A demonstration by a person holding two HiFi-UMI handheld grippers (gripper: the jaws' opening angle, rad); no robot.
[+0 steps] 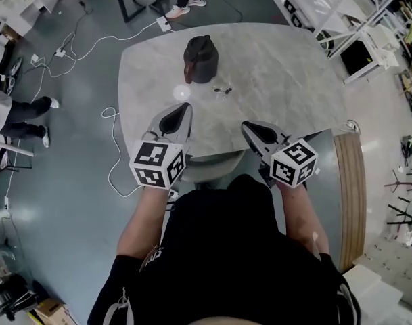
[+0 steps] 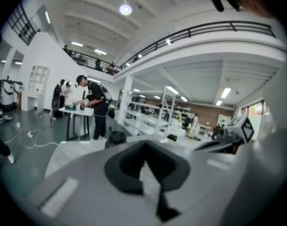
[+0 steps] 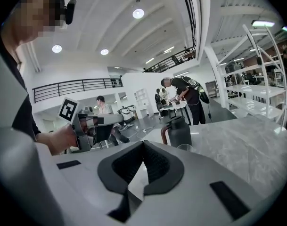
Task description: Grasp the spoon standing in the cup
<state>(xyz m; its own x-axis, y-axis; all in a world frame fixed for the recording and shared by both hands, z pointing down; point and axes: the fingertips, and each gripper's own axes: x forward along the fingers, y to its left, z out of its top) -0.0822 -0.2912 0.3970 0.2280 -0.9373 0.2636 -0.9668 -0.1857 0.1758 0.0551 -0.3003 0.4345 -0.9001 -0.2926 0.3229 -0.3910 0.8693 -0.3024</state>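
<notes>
No legible text, label, brand, number or sign in any view.

Head view: high, steeply down on table (image 1: 280, 80). 2 gripper views: low at near edge, facing across. Head and right gripper views share jug (image 1: 200, 59).

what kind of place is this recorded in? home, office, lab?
Probably a big open lab or workshop hall: white shelving racks, loose power strips and cables, and a railed mezzanine overhead.

Table (image 1: 280, 80) grey marbled; jug (image 1: 201, 59) dark, prob. black; L cube (image 1: 157, 162) b/w squares.
</notes>
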